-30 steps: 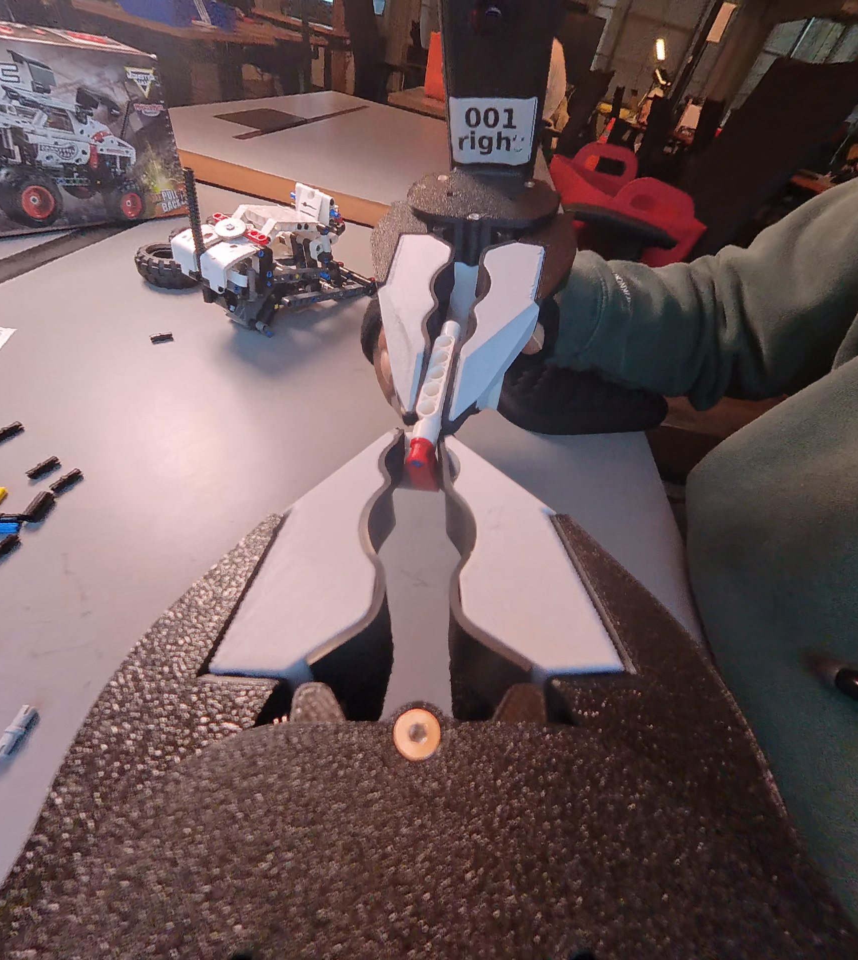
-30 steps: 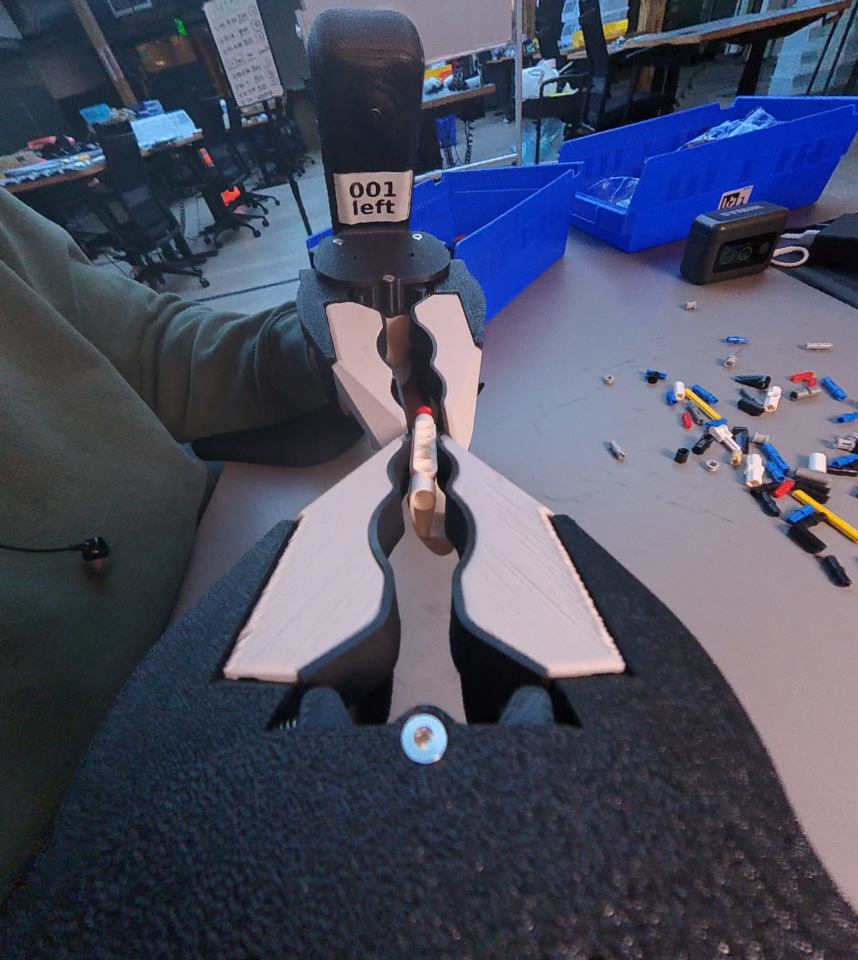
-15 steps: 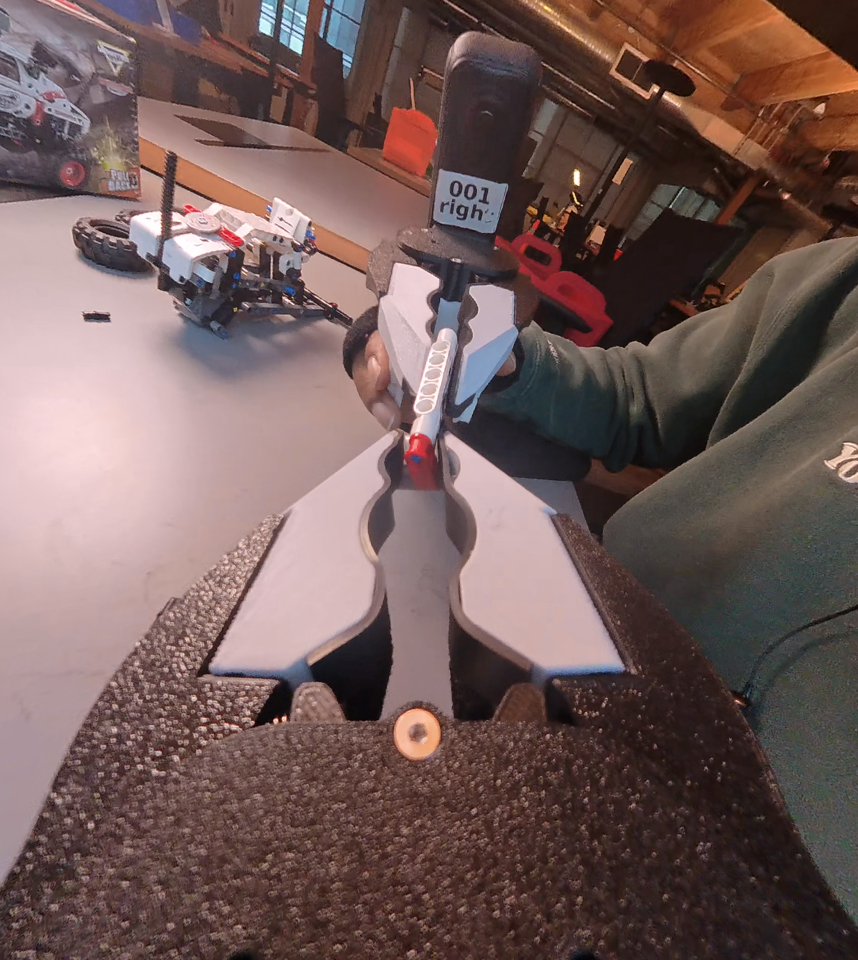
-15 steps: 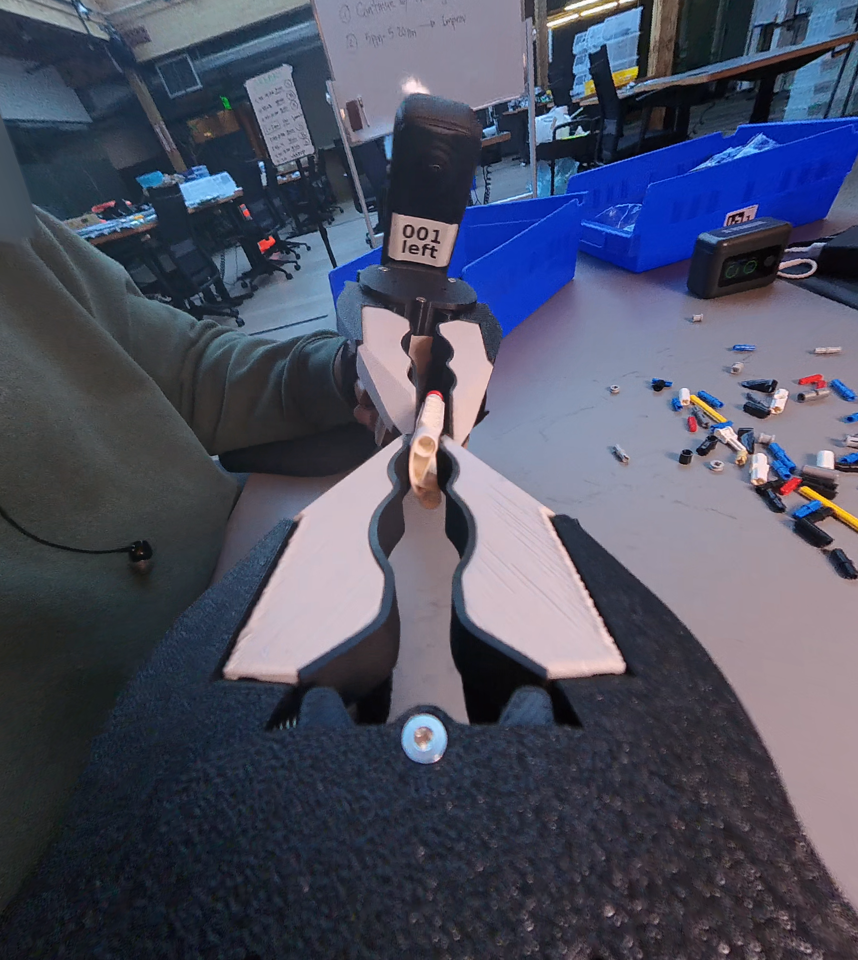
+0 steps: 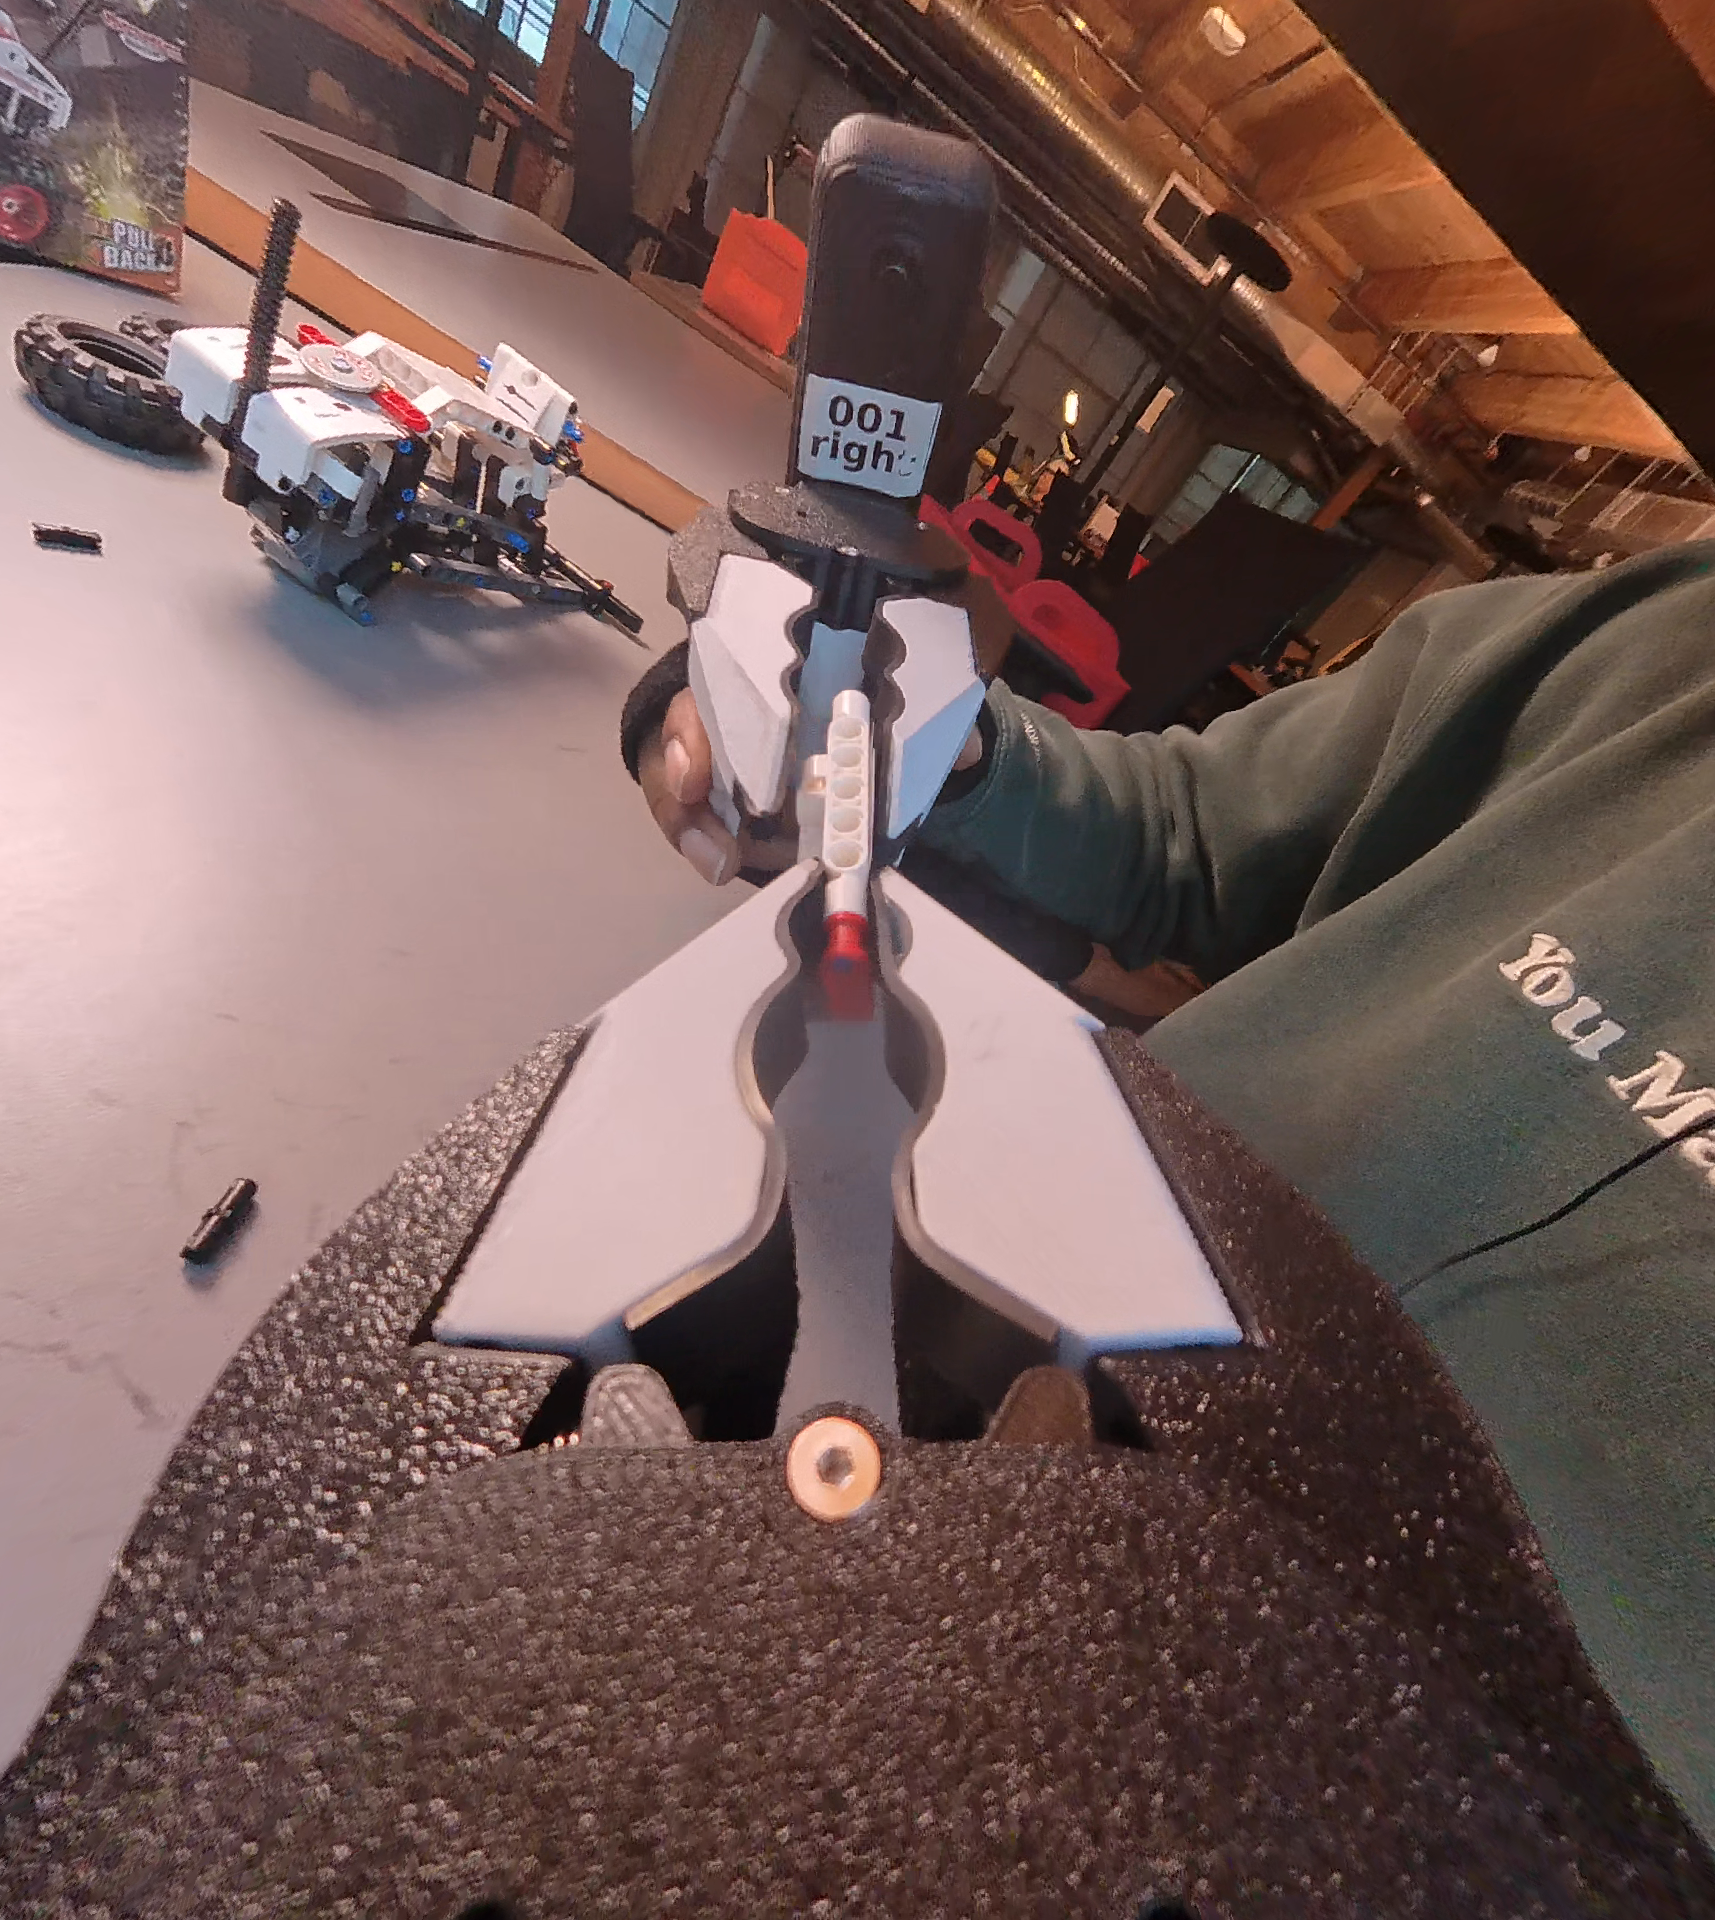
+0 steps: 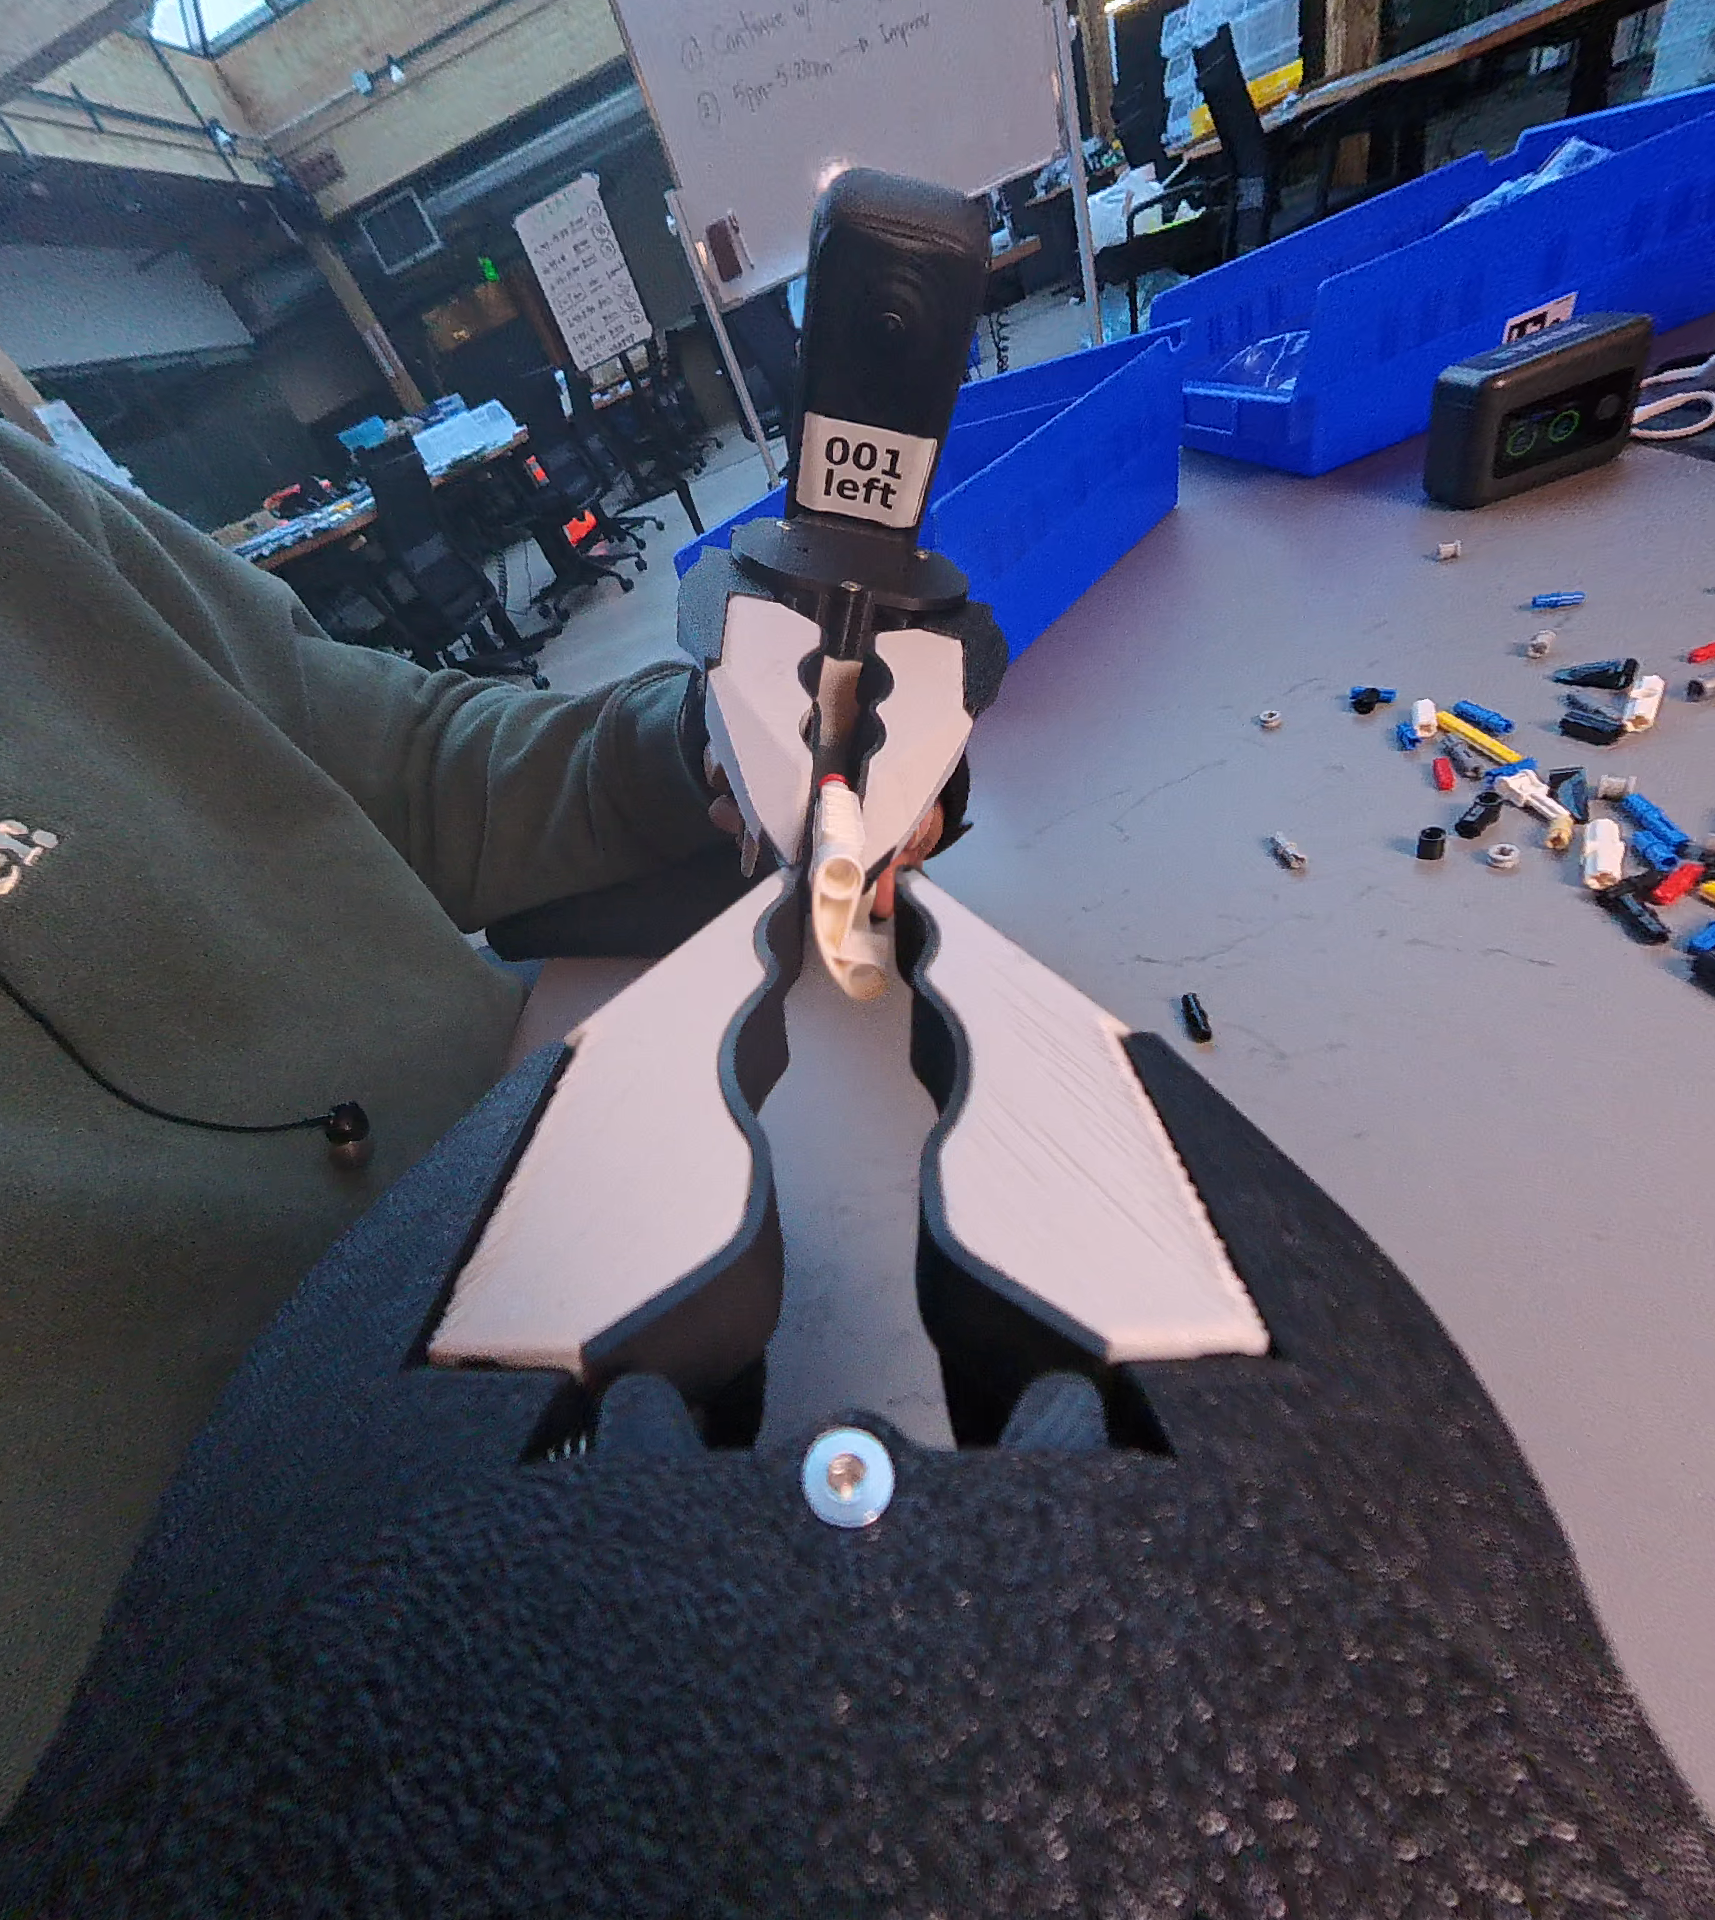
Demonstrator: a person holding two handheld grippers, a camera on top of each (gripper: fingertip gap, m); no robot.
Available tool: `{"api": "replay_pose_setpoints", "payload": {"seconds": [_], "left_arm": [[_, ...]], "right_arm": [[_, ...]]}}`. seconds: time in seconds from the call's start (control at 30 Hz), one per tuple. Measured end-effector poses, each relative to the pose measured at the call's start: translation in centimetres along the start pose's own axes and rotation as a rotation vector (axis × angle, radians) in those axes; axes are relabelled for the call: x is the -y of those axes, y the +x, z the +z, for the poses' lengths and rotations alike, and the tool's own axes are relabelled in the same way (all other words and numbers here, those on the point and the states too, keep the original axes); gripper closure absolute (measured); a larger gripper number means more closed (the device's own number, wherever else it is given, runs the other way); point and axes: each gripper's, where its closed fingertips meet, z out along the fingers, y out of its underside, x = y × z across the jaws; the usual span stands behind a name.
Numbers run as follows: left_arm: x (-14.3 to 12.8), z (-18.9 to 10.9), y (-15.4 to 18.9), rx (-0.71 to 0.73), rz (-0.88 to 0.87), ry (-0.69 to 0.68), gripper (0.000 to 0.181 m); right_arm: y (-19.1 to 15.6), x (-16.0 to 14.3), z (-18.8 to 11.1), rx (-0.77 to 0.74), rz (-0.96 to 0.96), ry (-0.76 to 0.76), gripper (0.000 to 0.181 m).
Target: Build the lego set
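- Lego beam point(image 5: 848, 795), one, white, with one red pin point(image 5: 845, 956): held above the worktop point(image 5: 209, 831) between both grippers.
- Left gripper point(image 5: 837, 883): jaws pinching the pin end.
- Right gripper point(image 6: 837, 894): jaws pinching the beam.
- One white label on each gripper.

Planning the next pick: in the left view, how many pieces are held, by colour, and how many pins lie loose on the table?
White beam: 1
Red piece: 1
Black pins: 2
Total: 4

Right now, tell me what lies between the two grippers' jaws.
A white holed beam tipped with a red connector bridges the left gripper and right gripper; both wrist views show it.
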Motion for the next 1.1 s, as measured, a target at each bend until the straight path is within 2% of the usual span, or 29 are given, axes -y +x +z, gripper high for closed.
{"api": "replay_pose_setpoints", "payload": {"seconds": [0.23,0.4,0.57,0.77,0.87,0.93,0.97,1.03,1.1], "left_arm": [[0.9,-0.4,0.4,-0.094,-0.154,0.065,0.175],[0.9,-0.6,-0.2,-0.078,-0.190,0.070,0.175],[0.9,-0.7,-1.2,-0.033,-0.207,0.085,0.173],[1.3,-1.2,-1.5,-0.018,-0.216,0.113,0.174],[1.7,-1.2,-1.3,-0.030,-0.243,0.138,0.174],[1.6,-1.1,-1.1,-0.054,-0.268,0.136,0.174],[1.5,-1.0,-1.0,-0.062,-0.274,0.136,0.174],[1.4,-0.7,-0.6,-0.085,-0.285,0.128,0.174],[1.5,-0.7,-0.4,-0.103,-0.304,0.128,0.174]], "right_arm": [[-0.1,1.0,-0.2,0.035,0.040,0.070,0.171],[0.5,1.8,-0.3,0.014,0.104,0.116,0.174],[1.2,1.3,-0.1,0.005,0.161,0.103,0.174],[1.3,0.7,0.3,-0.031,0.129,0.073,0.174],[1.4,0.9,0.3,-0.053,0.101,0.085,0.170],[1.2,0.1,0.9,-0.058,0.068,0.035,0.150],[1.0,-0.2,1.2,-0.055,0.055,0.015,0.150],[0.5,-0.5,1.7,-0.041,0.026,0.002,0.167],[0.2,-0.5,1.7,-0.021,0.006,0.002,0.172]]}}
